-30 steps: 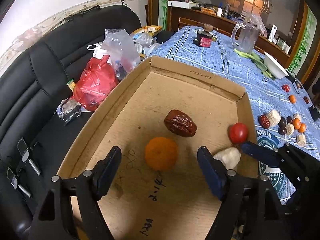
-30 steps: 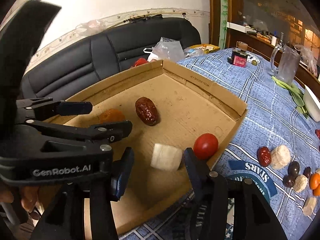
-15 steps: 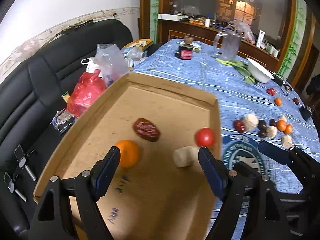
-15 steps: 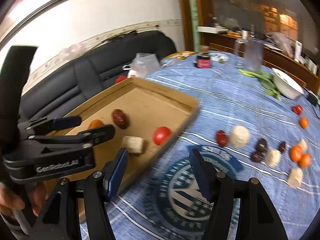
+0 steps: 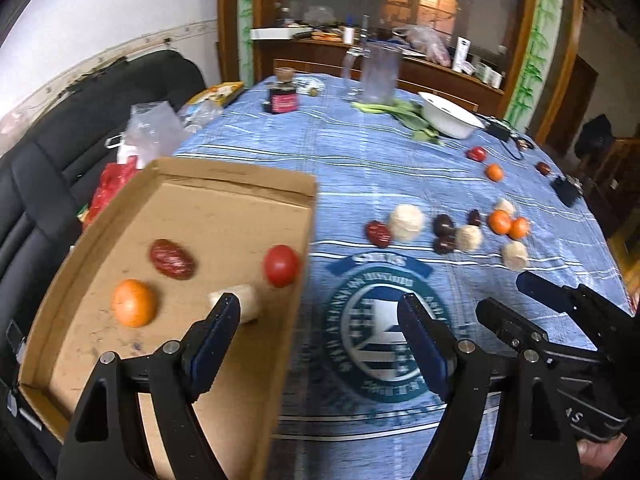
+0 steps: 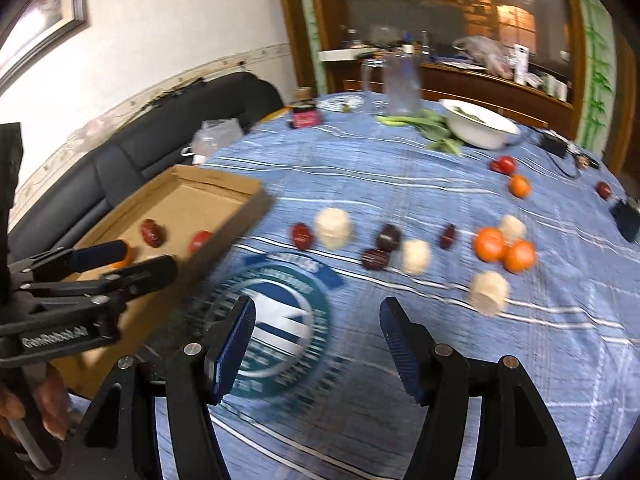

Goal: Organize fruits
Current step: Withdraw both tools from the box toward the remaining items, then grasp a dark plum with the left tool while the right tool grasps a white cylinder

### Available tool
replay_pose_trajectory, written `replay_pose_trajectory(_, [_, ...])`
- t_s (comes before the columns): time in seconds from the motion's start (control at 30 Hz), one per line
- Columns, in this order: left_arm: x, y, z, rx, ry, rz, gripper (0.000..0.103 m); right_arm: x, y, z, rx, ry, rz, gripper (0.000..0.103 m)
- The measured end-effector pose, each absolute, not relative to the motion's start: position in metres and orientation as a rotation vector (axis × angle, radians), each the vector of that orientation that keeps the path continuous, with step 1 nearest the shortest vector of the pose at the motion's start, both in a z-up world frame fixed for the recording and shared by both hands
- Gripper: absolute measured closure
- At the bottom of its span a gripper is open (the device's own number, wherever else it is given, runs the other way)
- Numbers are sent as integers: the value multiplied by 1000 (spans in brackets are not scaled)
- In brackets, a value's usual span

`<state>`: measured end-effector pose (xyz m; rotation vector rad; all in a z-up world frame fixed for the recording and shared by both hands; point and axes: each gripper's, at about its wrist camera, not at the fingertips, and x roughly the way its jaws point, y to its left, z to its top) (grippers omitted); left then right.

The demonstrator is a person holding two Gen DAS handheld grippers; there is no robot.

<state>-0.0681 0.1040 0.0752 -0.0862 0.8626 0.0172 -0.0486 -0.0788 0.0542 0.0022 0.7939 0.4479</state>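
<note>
A cardboard tray (image 5: 224,178) at the table's left edge holds an orange (image 5: 134,308), a red date (image 5: 172,259), a tomato (image 5: 281,266) and a white piece (image 5: 246,305). My left gripper (image 5: 320,324) is open and empty above the tray's right wall. My right gripper (image 6: 316,334) is open and empty over the round logo (image 6: 280,320); it also shows in the left wrist view (image 5: 508,300). Loose fruit lies beyond: a red date (image 6: 302,235), white pieces (image 6: 334,227), dark fruits (image 6: 388,238), oranges (image 6: 490,244).
A white bowl (image 6: 480,126), greens (image 6: 420,124), a glass jug (image 6: 400,82) and a dark jar (image 6: 306,116) stand at the far side. A tomato (image 6: 505,164) and orange (image 6: 520,186) lie far right. A black sofa (image 5: 52,136) with bags (image 5: 154,136) is left.
Both grippers have swung right, away from the tray and out over the blue tablecloth. The tray's fruit has shifted to the left of both views. Both stay open.
</note>
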Motion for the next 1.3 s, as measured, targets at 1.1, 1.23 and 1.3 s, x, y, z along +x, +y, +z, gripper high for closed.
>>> replay_pose_trajectory(1.1, [33,-6,14,27,997,-121,43,-17,-184,27,61,833,362,34])
replay_pose_trajectory(1.23, [38,-6,12,28,993,-120,43,-9,-187,23,64,848,360,34])
replay_pose_trajectory(1.3, [39,-8,12,44,987,-119,44,-5,-186,22,56,851,358,34])
